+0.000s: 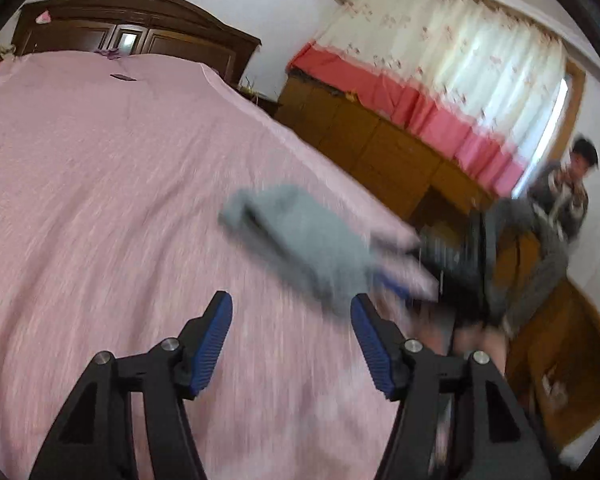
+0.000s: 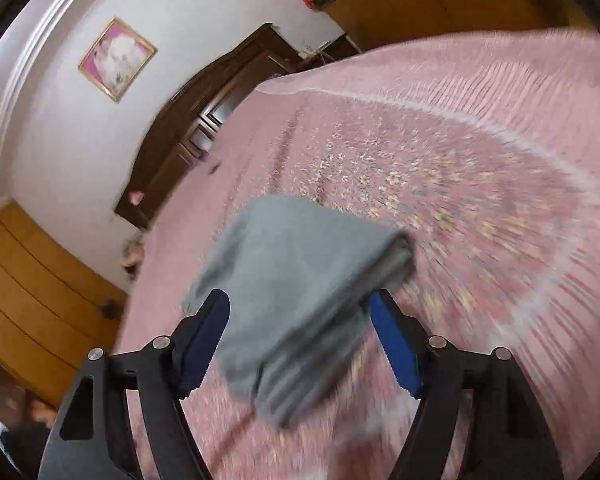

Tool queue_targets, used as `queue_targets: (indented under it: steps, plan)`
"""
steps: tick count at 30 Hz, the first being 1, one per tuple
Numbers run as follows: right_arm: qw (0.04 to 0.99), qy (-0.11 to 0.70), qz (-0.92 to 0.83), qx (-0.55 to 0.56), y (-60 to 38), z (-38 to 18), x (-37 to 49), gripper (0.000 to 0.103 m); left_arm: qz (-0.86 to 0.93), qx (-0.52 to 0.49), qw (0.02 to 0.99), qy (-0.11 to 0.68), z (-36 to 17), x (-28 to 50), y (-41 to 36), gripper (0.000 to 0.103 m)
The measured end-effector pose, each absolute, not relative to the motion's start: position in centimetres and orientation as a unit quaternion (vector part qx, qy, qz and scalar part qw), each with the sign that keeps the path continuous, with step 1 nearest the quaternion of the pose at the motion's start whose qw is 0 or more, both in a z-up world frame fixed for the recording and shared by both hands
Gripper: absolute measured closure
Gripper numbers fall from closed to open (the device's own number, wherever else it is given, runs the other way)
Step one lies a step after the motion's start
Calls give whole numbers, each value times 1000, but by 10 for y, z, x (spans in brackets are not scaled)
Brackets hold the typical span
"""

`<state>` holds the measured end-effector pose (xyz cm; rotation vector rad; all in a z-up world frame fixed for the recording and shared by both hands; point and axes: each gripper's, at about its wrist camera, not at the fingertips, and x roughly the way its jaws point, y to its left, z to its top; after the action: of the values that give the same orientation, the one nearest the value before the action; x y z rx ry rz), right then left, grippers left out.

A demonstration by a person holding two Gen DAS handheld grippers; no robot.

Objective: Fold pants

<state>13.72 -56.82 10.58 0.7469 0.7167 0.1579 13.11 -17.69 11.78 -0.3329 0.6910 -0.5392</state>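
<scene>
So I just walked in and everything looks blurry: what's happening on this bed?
A person with a gripper in each hand is folding grey pants on the pink bedspread. The pants already lie as a compact folded bundle. The right gripper is open with the bundle between its fingers; the left gripper is open and empty beside it.

A: Where is there room on the bed (image 2: 480,128)?

B: Its wide pink middle lies bare toward the headboard (image 1: 140,28).

A: What blocks the way?

B: The folded grey pants (image 2: 300,292) near the foot edge, and a small dark object (image 1: 123,77), too small to identify, near the headboard edge.
</scene>
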Motion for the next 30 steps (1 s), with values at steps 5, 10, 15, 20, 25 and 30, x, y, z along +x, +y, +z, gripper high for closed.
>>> queue_targets:
  steps: [5, 10, 15, 20, 25, 30]
  plan:
    - [863, 342, 10, 371, -567, 81, 138, 79, -240, -303, 798, 463, 70, 286, -190, 35]
    - [876, 324, 42, 354, -568, 89, 133, 88, -268, -429, 699, 506, 32, 321, -181, 80]
    - [903, 309, 41, 296, -572, 105, 122, 89, -308, -359, 740, 478, 54, 303, -193, 85]
    - [891, 326, 47, 314, -582, 105, 118, 88, -264, -322, 757, 503, 31, 304, -196, 84]
    - [887, 339, 33, 313, -582, 106, 120, 83, -257, -245, 802, 480, 60, 293, -207, 69]
    - [864, 352, 110, 342, -586, 106, 115, 80, -285, -187, 835, 431, 90, 269, -208, 40]
